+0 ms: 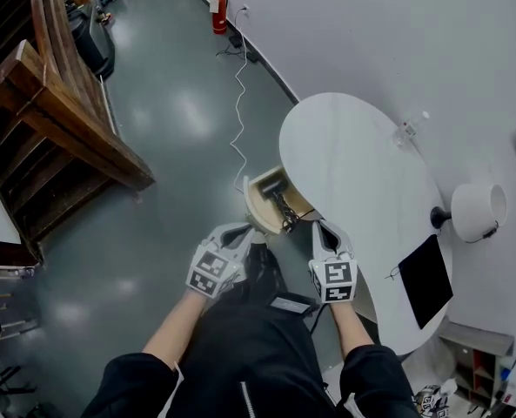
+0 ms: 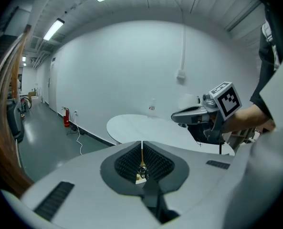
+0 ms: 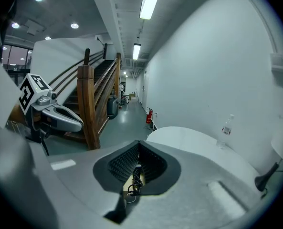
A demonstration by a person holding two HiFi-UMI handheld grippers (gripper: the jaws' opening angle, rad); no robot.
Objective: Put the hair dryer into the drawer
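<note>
Drawer [image 1: 259,205] out from left edge of surface [image 1: 353,155]; hair dryer [image 1: 276,186] inside with its cord. On surface: bottle [image 1: 412,129] at far right edge, lamp [image 1: 477,211] to the right, flat panel [image 1: 425,279] nearest. Staircase [image 1: 57,120] left across floor; fire extinguisher [image 1: 219,13] against far wall.

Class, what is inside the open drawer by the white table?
Inside the drawer lies a dark hair dryer with its black cord bundled beside it. The drawer's rear part is hidden under the table top.
</note>
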